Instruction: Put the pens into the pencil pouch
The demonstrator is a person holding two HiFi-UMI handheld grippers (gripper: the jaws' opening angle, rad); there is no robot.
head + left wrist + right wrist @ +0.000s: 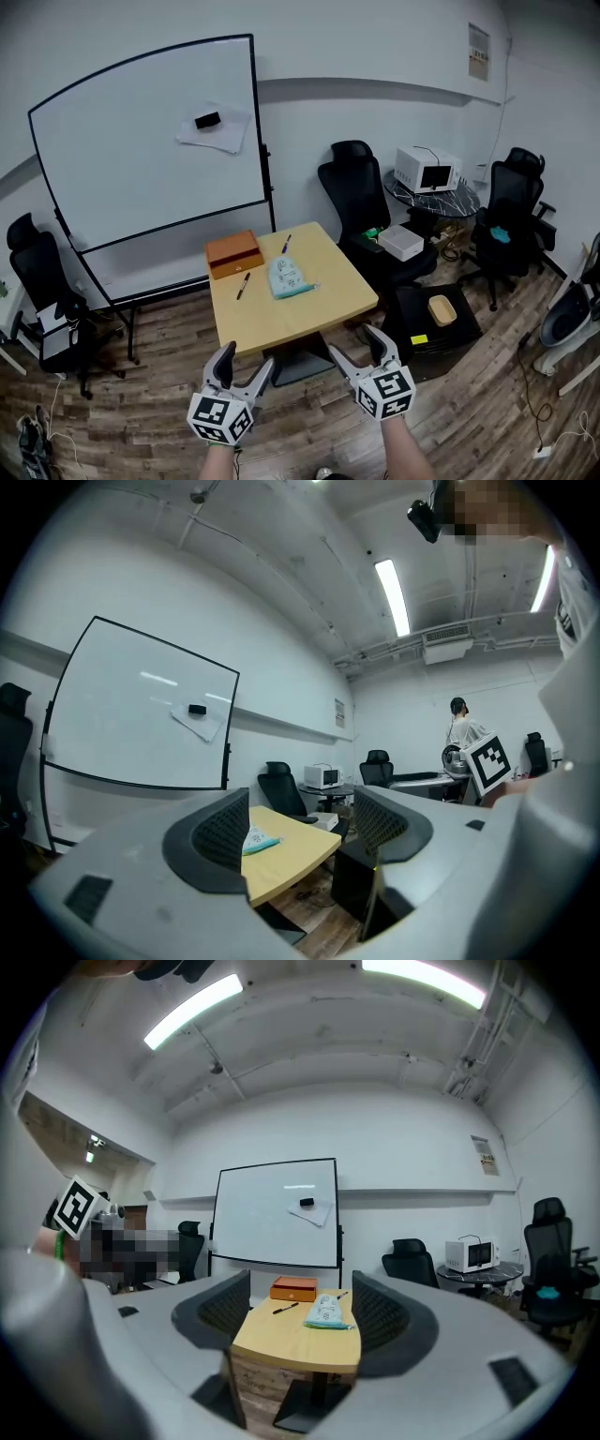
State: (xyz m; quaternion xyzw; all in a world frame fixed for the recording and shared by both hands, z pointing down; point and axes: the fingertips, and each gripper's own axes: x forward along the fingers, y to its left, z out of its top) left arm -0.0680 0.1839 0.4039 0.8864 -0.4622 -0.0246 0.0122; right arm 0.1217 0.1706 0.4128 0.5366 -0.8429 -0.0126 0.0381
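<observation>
A pale blue patterned pencil pouch [287, 278] lies on the square wooden table [309, 314]; it also shows as the pouch [324, 1314] and the pouch [257, 840]. One black pen [243, 286] lies left of the pouch, and shows as the pen [286, 1308]. A second pen [286, 244] lies behind the pouch near the table's far edge. My left gripper [246, 368] and my right gripper [357, 350] hover over the floor in front of the table, both open with nothing between their jaws, well short of the pens.
An orange box [233, 253] sits at the table's far left corner. A whiteboard on a stand [150, 150] is behind the table. Black office chairs [352, 192] and a black cabinet [433, 328] stand to the right, with a small round table carrying a white appliance [427, 169].
</observation>
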